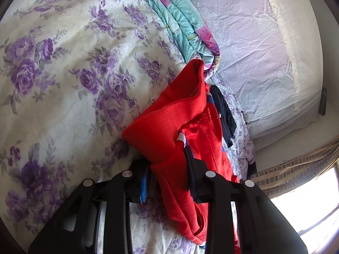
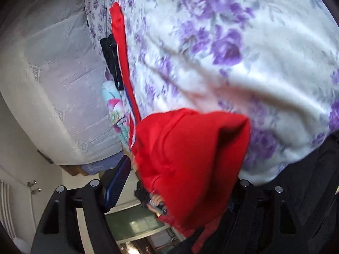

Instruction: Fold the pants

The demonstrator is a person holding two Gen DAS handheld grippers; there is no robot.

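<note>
The red pants [image 1: 169,127] lie bunched on a white bedspread with purple flowers [image 1: 63,74]. My left gripper [image 1: 167,175] is shut on a fold of the red fabric, which hangs down between the two black fingers. In the right wrist view the red pants [image 2: 190,148] drape over my right gripper [image 2: 173,190]. Its left finger with the blue pad [image 2: 118,182] stands apart from the cloth, and the right finger is hidden under the fabric. A long red leg [image 2: 122,53] stretches away along the bed.
A folded teal and pink quilt [image 1: 184,21] lies beyond the pants. A dark garment [image 1: 224,114] lies beside them. A pale lace-covered mattress [image 1: 264,53] borders the bed. A bright window [image 1: 307,207] is at lower right.
</note>
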